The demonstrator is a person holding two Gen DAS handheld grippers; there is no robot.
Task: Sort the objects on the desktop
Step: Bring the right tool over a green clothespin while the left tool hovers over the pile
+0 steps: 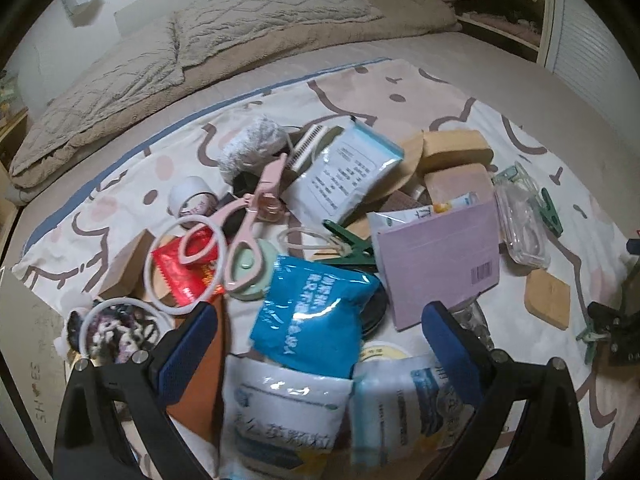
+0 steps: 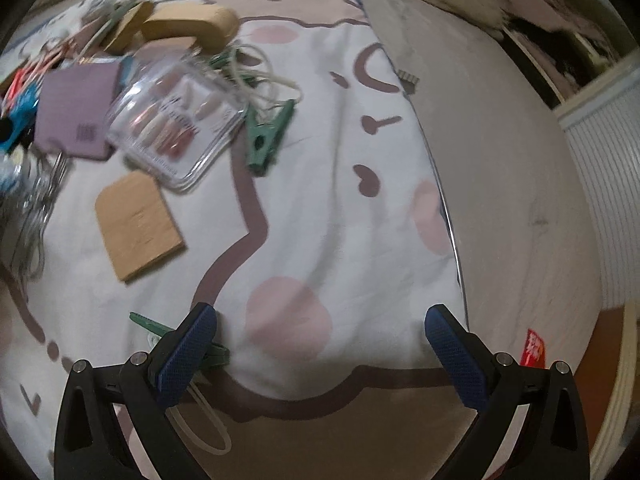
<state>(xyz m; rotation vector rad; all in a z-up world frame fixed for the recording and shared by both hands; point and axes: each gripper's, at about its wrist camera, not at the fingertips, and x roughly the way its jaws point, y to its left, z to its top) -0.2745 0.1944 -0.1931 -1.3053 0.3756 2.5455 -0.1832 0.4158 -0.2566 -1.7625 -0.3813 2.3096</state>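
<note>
The clutter to be sorted lies heaped on a white cartoon-print cloth [image 1: 532,128] spread over a bed. In the left wrist view the pile sits straight ahead: pink scissors [image 1: 244,216] lie across a red sachet [image 1: 180,272], with a blue packet [image 1: 316,316] just in front of them and a lilac booklet [image 1: 440,256] to its right. A dark green clothes peg [image 1: 348,244] lies between the scissors and the booklet. Further back are a white wipes pack [image 1: 344,172] and a tan sponge [image 1: 456,148]; a clear plastic case [image 1: 520,220] rests at the booklet's right edge, and a cork coaster [image 1: 548,300] lies apart on the cloth.

The left gripper [image 1: 320,344] stands wide apart — its blue pads [image 1: 188,348] flank the blue packet and two white pouches [image 1: 284,412] in the near foreground, but whether either pad touches them cannot be told.

The right gripper [image 2: 320,348] is likewise spread wide, holding nothing, over a bare patch of cloth beside the pile. Its left pad [image 2: 184,356] overlaps a green peg [image 2: 160,328] lying on the cloth — contact cannot be judged. Ahead of it lie the same coaster [image 2: 136,224], the clear case [image 2: 176,120] and another green peg [image 2: 268,136].
</note>
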